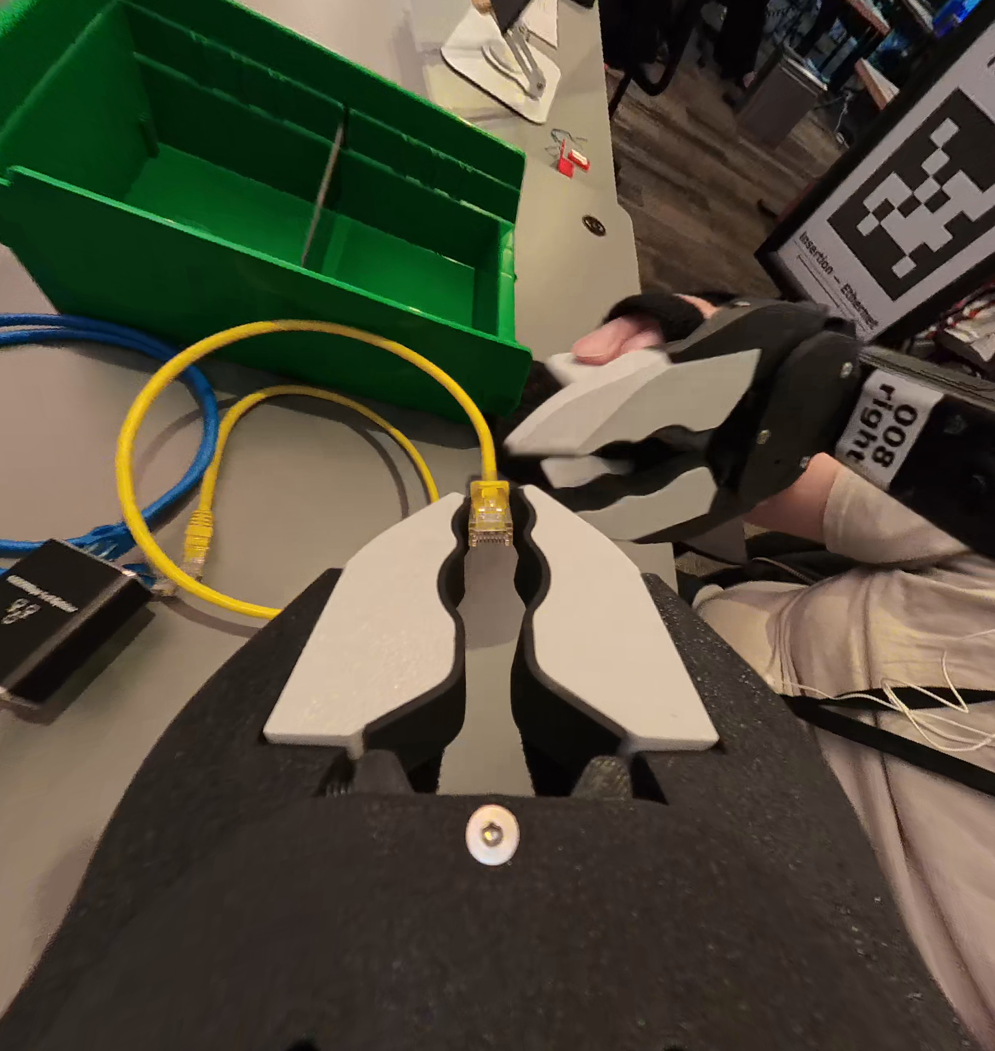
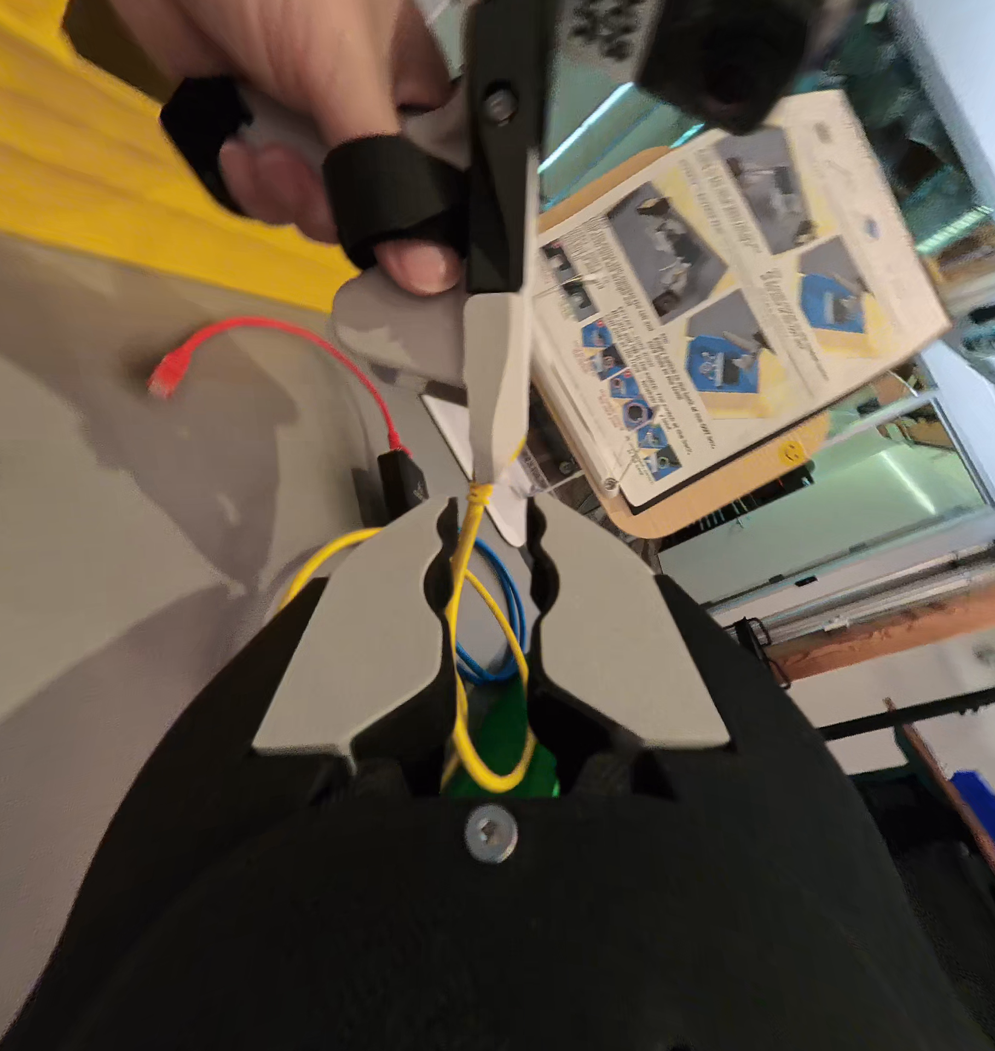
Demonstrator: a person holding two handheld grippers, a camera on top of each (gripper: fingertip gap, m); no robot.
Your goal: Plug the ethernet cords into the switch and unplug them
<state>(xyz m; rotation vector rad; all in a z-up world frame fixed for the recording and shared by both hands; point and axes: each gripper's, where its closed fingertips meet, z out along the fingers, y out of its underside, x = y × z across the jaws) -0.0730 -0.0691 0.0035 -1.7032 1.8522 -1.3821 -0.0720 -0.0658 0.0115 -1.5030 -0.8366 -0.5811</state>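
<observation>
The left gripper (image 1: 489, 514) pinches the clear-and-yellow plug (image 1: 488, 514) of the yellow ethernet cord (image 1: 142, 432) between its grey fingertips, pads pressed on both sides, contacts facing the camera. Just beside it on the right, the right gripper (image 1: 532, 455) points in from the table edge with its jaws spread; in its own view the yellow cord runs through the gap between its fingers (image 2: 370, 614), touching neither pad that I can make out. The cord loops over the grey table (image 1: 313, 512), its other plug (image 1: 196, 537) lying loose near the black switch (image 1: 46, 620) at the left. A blue cord (image 1: 199, 432) coils under the yellow loop and reaches the switch; a red cord (image 2: 324, 347) goes into the switch on its other side, its far plug (image 2: 165, 375) lying free. Behind the loops stands a green bin (image 1: 256, 296), split by dividers, with nothing visible in the compartments. Farther off sit a white stand (image 1: 501, 74), a small red item (image 1: 572, 159), and at the right a framed marker card (image 1: 910, 199)
</observation>
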